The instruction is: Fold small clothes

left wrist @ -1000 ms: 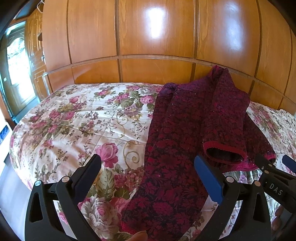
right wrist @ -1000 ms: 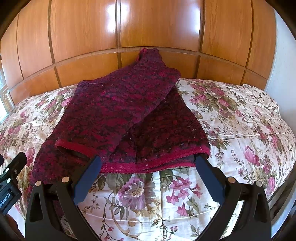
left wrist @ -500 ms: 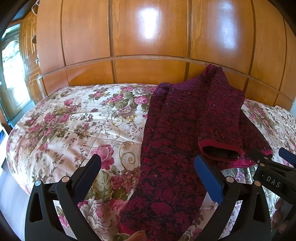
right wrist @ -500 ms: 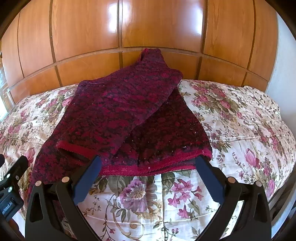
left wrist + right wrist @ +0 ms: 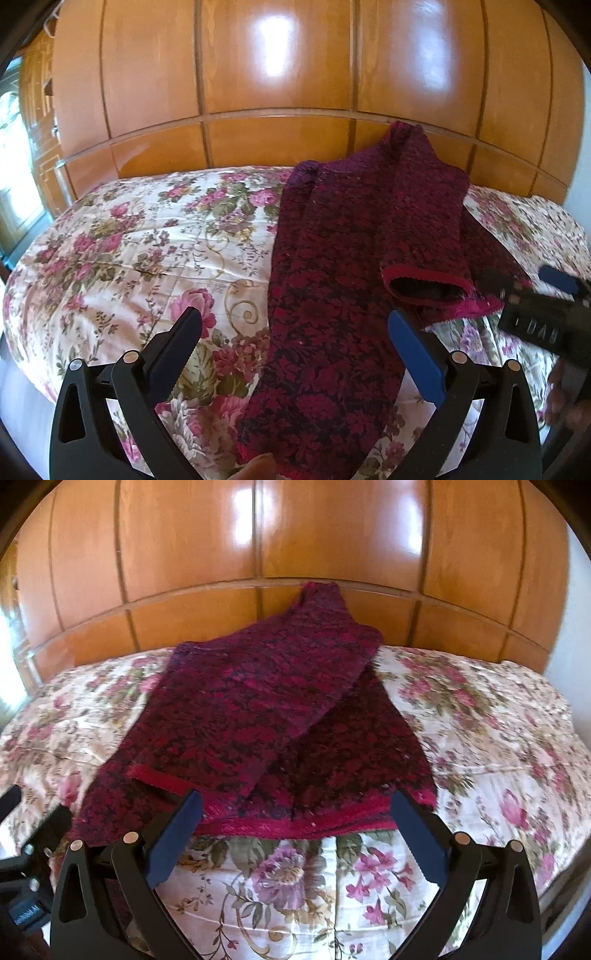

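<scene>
A dark red patterned knit garment (image 5: 332, 295) lies spread on the floral bed cover (image 5: 129, 258), with one part folded over, its red-trimmed cuff (image 5: 424, 280) facing me. In the right wrist view the garment (image 5: 258, 720) fills the middle of the bed, its red hem (image 5: 295, 825) near the front. My left gripper (image 5: 295, 343) is open and empty above the garment's near end. My right gripper (image 5: 295, 830) is open and empty, just in front of the hem; it shows at the right of the left wrist view (image 5: 532, 295).
A glossy wooden panelled headboard (image 5: 277, 110) stands behind the bed, and the garment's far end leans on it. A window (image 5: 14, 166) is at the far left. The bed cover (image 5: 498, 738) extends to the right, with a white wall (image 5: 569, 646) beyond.
Both grippers have moved forward and lower toward the garment. The right gripper now sits close to the hem. The garment has not moved.
</scene>
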A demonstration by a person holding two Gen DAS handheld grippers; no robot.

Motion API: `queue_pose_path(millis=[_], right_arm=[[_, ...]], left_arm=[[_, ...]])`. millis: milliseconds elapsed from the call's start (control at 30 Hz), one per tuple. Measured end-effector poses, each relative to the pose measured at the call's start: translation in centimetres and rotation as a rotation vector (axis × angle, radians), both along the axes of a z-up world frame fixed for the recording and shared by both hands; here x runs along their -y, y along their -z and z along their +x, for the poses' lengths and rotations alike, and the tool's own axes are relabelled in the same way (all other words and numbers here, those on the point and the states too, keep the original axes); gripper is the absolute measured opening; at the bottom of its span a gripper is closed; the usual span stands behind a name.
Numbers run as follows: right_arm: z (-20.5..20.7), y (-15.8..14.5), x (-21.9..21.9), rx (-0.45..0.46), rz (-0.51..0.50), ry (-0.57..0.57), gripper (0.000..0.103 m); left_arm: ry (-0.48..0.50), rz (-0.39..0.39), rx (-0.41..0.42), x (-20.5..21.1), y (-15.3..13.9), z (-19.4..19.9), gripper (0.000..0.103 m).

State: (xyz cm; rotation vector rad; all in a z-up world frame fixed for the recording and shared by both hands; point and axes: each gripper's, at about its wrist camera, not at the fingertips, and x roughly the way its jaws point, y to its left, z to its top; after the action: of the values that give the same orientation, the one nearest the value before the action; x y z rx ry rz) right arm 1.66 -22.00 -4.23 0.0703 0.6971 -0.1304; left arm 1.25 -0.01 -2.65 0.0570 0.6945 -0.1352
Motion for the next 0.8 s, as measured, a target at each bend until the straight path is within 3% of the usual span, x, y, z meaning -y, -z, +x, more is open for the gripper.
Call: queue_pose_path(millis=[200, 333, 433, 500, 567, 600, 633, 667, 700, 733, 767, 800], right_arm=[[0.5, -0.8, 1.8, 0.025, 0.083, -0.064, 0.099], [1.6, -1.1, 0.5, 0.026, 0.074, -0.169, 0.09], [3.6, -0.5, -1.4, -0.012, 0.078, -0.297, 0.086], [5.2, 0.4, -3.3, -0.053, 0.027, -0.36, 0.083], [6.9, 1.8, -4.8, -0.111, -0.014, -0.432, 0.074], [7.6, 2.4, -5.3, -0.139, -0.036, -0.457, 0.072], [8.0, 2.8, -5.7, -0.152, -0.062, -0.475, 0.063], [8.2, 2.8, -5.8, -0.15, -0.076, -0.493, 0.046], [8.3, 2.6, -5.6, -0.146, -0.076, -0.499, 0.033], [8.4, 2.2, -5.3, -0.142, -0.068, -0.497, 0.009], [8.3, 1.4, -4.5, -0.124, -0.054, -0.476, 0.0], [8.1, 0.6, -3.8, -0.107, -0.021, -0.471, 0.0]], left_arm=[[0.081, -0.011, -0.026, 0.1, 0.7, -0.3, 0.1], [0.172, -0.007, -0.061, 0.8, 1.6, -0.4, 0.099], [0.231, 0.026, -0.093, 1.8, 2.9, -0.3, 0.088], [0.245, 0.051, -0.134, 2.2, 4.2, 0.2, 0.081], [0.24, 0.08, -0.176, 2.4, 5.6, 0.8, 0.056], [0.237, 0.086, -0.182, 2.3, 6.0, 0.9, 0.052], [0.243, 0.068, -0.188, 2.1, 6.1, 1.0, 0.037], [0.252, 0.044, -0.188, 1.8, 5.9, 0.9, 0.014], [0.273, 0.011, -0.192, 1.7, 5.6, 0.8, 0.003], [0.278, -0.019, -0.194, 1.3, 5.0, 0.8, 0.002], [0.273, -0.03, -0.177, 1.1, 4.3, 0.7, 0.0], [0.276, -0.048, -0.161, 0.7, 3.5, 0.6, 0.0]])
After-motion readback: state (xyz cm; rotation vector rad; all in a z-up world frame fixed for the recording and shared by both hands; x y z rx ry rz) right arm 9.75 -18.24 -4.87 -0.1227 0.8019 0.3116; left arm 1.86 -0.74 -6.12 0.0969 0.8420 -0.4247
